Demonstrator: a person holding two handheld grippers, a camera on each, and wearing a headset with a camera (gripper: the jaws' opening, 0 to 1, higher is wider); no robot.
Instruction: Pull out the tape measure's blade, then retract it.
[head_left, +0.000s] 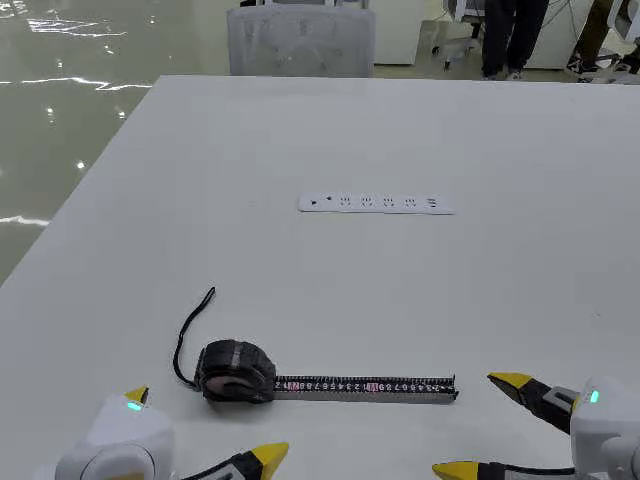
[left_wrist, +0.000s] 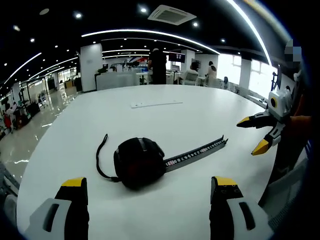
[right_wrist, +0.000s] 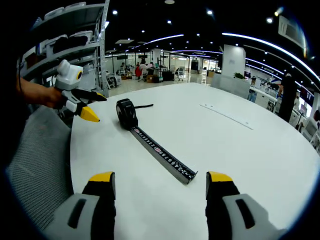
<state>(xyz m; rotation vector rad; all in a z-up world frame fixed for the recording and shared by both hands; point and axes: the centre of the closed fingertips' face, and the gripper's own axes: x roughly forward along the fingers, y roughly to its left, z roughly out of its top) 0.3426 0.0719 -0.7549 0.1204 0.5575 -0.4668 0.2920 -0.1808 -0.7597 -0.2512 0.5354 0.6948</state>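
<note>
Tape measure (head_left: 237, 371) flat on the white table (head_left: 400, 290), close to the near edge, left of centre, touched by neither gripper. Left to right in the head view: left gripper (head_left: 203, 425) at near left, jaws apart, holding nothing; wrist strap (head_left: 190, 330) looping far and left from the case; black case (left_wrist: 139, 162) just beyond the left gripper and, in the left gripper view, lined up between its two yellow-tipped jaws; blade (head_left: 365, 387) drawn out of the case toward the right, lying on the table, numbers showing; hook end (head_left: 453, 388) at the blade's right limit, just left and slightly far of the right gripper; right gripper (head_left: 483, 425) at near right, jaws likewise apart, holding nothing. Long axis of case and blade: left to right, roughly parallel to the near table edge, crossing in front of both grippers. Nearer to the case: left gripper. Nearer to the hook end: right gripper. Judged from the lie of the blade: pull-out done, retraction yet to come, with a hold on the case by the left gripper as the likely first need; lock state not discernible. Count: one tape measure, one blade, one wrist strap, two grippers; further off, one white power strip (head_left: 375, 204) at mid-table and one chair (head_left: 300, 40) at the far edge
</note>
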